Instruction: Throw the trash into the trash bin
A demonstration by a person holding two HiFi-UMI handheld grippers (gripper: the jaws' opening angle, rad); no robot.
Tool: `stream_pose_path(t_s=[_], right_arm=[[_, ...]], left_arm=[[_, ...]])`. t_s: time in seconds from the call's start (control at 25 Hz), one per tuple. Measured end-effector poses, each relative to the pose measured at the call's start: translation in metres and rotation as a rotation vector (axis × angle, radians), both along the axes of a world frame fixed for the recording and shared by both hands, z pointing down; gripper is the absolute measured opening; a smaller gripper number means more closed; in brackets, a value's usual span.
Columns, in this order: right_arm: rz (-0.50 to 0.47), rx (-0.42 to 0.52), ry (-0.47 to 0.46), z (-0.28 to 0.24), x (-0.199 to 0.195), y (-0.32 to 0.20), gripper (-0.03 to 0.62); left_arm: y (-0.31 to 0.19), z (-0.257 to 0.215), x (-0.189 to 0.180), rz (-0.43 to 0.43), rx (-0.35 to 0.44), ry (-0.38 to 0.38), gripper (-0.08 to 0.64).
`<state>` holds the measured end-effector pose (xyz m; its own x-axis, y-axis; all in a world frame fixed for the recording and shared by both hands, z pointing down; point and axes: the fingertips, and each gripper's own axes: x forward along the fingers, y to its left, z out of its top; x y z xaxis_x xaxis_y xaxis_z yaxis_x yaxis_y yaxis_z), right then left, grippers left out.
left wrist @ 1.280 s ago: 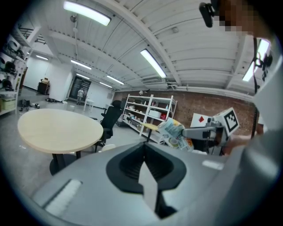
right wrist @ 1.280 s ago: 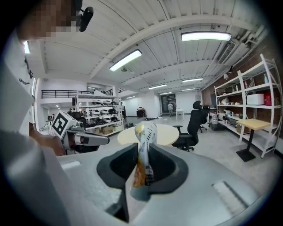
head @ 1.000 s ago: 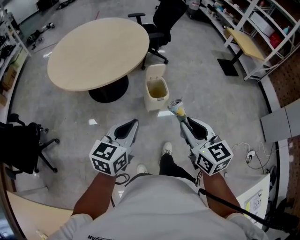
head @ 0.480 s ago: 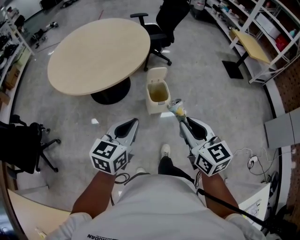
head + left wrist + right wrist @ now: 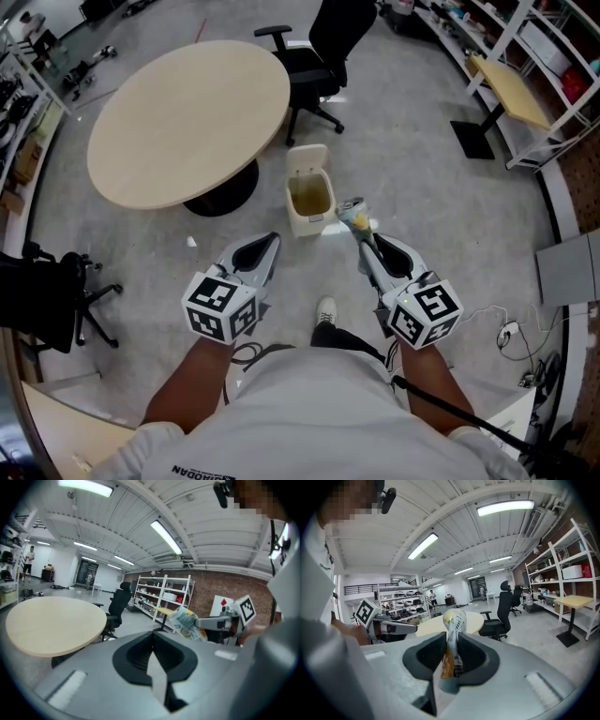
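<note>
The open trash bin (image 5: 309, 208) looked yellowish inside. The right gripper (image 5: 360, 236) pinched a crumpled wrapper (image 5: 352, 215) near the bin. The left gripper (image 5: 270, 246) had its jaws together, empty. Only the head view showed the bin.

Lab workshop: storage shelving (image 5: 161, 597), round table (image 5: 187, 112)

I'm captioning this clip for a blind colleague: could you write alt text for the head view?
Seen from above, a person's right tool grips a crumpled snack wrapper near an open beige trash bin on the floor; the left tool is shut and empty. A round wooden table stands beyond the bin.
</note>
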<state>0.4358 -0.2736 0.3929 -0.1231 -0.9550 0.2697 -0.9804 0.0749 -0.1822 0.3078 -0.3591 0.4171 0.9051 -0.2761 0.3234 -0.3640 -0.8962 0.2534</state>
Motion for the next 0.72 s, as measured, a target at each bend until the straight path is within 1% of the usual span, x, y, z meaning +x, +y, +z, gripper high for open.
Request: stream_pose_path(t_s=[0.16, 0.52, 0.72], right_arm=[[-0.021, -0.009, -0.012, 0.007, 0.03, -0.015, 0.081], [-0.06, -0.016, -0.05, 0.024, 0.087, -0.032, 0.081], [-0.098, -0.031, -0.068, 0.037, 0.105, -0.042, 0.081]], left_arm=[[-0.013, -0.002, 0.028, -0.022, 0.005, -0.007, 0.008], [-0.027, 0.009, 0.076, -0.06, 0.005, -0.069, 0.008], [-0.031, 0.016, 0.089, -0.098, -0.011, -0.1, 0.008]])
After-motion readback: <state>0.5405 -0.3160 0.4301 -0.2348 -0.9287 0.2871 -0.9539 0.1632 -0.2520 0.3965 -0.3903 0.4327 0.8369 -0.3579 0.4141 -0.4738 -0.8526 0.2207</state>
